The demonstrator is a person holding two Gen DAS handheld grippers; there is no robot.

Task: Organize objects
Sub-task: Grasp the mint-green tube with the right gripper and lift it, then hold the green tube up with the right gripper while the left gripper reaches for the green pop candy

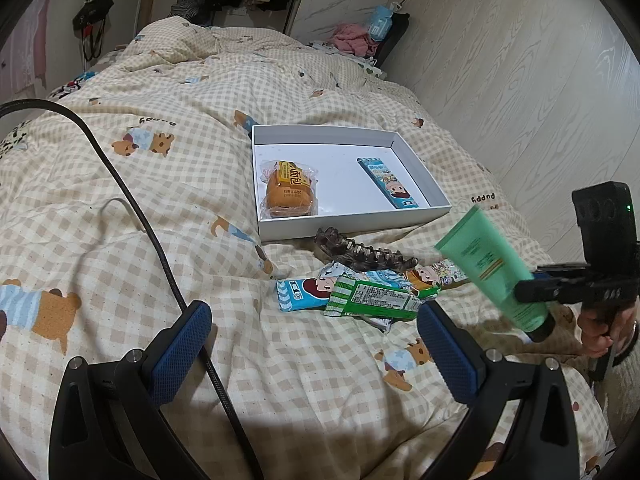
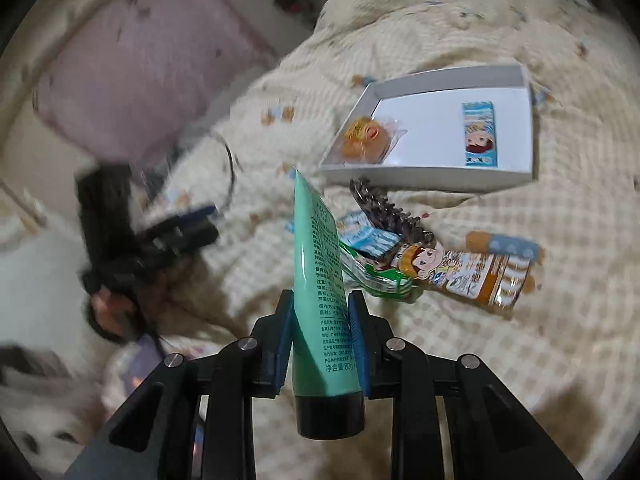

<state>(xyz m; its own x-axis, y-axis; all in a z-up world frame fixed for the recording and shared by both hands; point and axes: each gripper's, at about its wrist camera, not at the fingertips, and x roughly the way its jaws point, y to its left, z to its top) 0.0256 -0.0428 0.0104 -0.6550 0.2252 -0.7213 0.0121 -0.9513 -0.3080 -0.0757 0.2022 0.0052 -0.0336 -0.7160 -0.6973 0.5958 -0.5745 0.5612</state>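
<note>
- The right gripper (image 2: 320, 332) is clamping the green tube (image 2: 320, 280) near its black cap, holding it above the bed (image 1: 180, 200).
- The left gripper (image 1: 316, 344) is standing wide open, holding nothing.
- The white box (image 1: 420, 168) is already containing a bun (image 1: 288, 192) and one blue packet (image 1: 390, 182).
- The hair claw (image 1: 360, 256) and the snack packets (image 1: 372, 292) are still lying on the bed just beside the box, waiting.

A bed (image 1: 168, 184) under a beige checked duvet with bear prints; on it, toward its right edge, a shallow white box (image 1: 420, 168); just in front lie a brown hair claw clip (image 1: 360, 254), several snack packets (image 1: 372, 298) heaped together, and a black cable (image 1: 132, 196) trailing across the left side.
</note>
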